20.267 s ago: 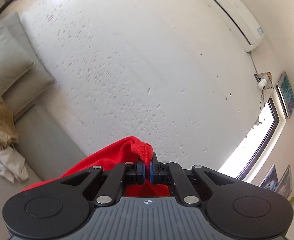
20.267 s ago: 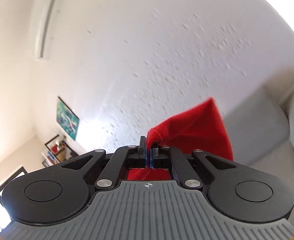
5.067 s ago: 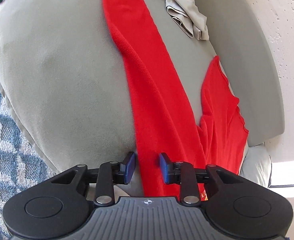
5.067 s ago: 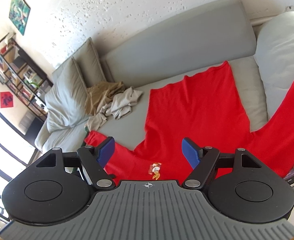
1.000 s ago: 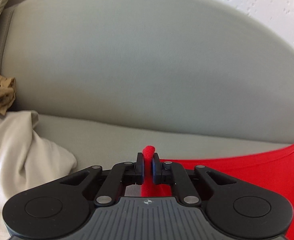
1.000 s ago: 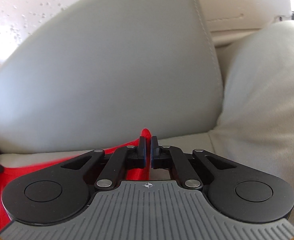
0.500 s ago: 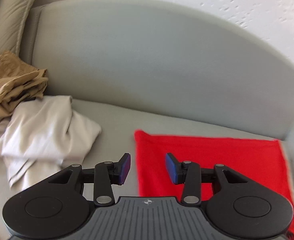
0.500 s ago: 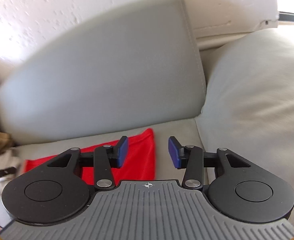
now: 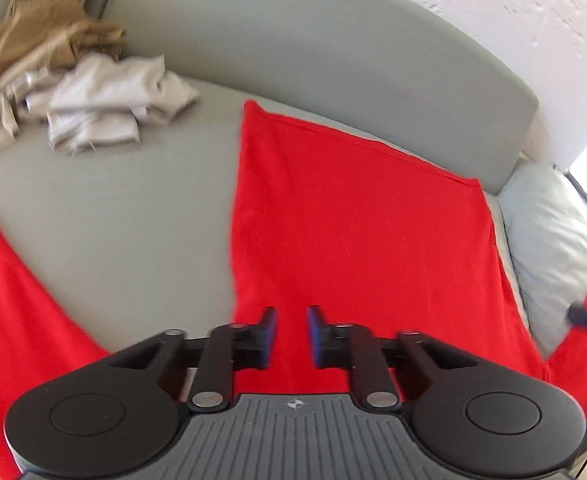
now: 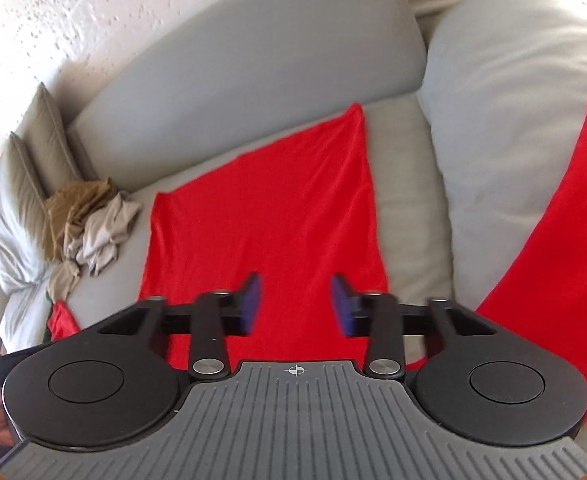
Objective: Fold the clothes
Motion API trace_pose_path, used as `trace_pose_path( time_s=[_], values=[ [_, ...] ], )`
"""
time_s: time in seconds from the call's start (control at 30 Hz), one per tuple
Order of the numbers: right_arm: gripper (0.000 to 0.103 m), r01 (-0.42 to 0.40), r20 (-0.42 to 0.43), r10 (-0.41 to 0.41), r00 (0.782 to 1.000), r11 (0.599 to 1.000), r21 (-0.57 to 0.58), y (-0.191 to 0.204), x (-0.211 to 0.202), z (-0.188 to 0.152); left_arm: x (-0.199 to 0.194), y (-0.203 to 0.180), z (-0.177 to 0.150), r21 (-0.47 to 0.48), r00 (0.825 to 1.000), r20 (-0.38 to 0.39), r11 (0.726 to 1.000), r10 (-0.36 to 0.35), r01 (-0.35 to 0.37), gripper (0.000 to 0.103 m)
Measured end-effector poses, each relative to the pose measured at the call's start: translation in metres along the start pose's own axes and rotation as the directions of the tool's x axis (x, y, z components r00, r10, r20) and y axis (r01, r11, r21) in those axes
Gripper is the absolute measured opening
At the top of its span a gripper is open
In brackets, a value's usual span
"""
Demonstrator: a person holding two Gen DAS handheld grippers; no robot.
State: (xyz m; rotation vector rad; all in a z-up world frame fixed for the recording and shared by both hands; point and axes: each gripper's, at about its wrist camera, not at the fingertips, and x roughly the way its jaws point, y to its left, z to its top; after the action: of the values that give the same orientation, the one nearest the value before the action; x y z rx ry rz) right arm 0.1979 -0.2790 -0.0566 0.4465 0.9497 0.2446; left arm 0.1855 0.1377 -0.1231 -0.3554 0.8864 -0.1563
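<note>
The left gripper (image 9: 291, 334) hangs above the red garment (image 9: 357, 232) with its blue pads a narrow gap apart and closing, nothing caught between them. The right gripper (image 10: 295, 306) stands wider, its jaws also closing on empty air over the same cloth. The red garment lies spread flat on the seat of a grey sofa (image 10: 253, 60), its far edge against the backrest, and one sleeve runs up over a pale cushion (image 10: 505, 128) at the right end. In the left wrist view another red stretch lies at the left edge, probably the other sleeve, though motion blur makes this hard to confirm. Further along the seat, well apart from the garment, sits a heap of crumpled beige and tan clothes (image 9: 93, 100), near two upright olive pillows (image 10: 33, 152) by the textured white wall (image 10: 73, 8).
</note>
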Motion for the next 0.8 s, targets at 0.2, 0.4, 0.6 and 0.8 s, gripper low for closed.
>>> trace_pose_path(
  time_s=[0.2,0.4,0.6,0.8],
  values=[
    [0.0,0.041,-0.064,-0.033,0.997,0.991,0.127,-0.033,0.058,-0.031,0.03,0.026,-0.013,-0.093,0.999,0.019,0.995,0.049,-0.047,0.011],
    [0.0,0.177,0.013,-0.184,0.983,0.959,0.223,-0.081,0.026,-0.034,-0.011,0.064,-0.005,-0.18,0.969,0.08,0.959,0.236,-0.219,0.0],
    [0.006,0.115,0.077,-0.137,0.988,0.963,0.245,-0.073,-0.003,-0.03,-0.041,0.048,-0.001,-0.196,0.993,0.109,0.981,0.037,-0.015,0.001],
    [0.006,0.03,-0.045,-0.024,0.999,0.992,0.121,-0.029,0.024,-0.045,-0.017,0.0,-0.039,-0.074,0.997,-0.042,0.995,0.065,-0.068,0.008]
  ],
)
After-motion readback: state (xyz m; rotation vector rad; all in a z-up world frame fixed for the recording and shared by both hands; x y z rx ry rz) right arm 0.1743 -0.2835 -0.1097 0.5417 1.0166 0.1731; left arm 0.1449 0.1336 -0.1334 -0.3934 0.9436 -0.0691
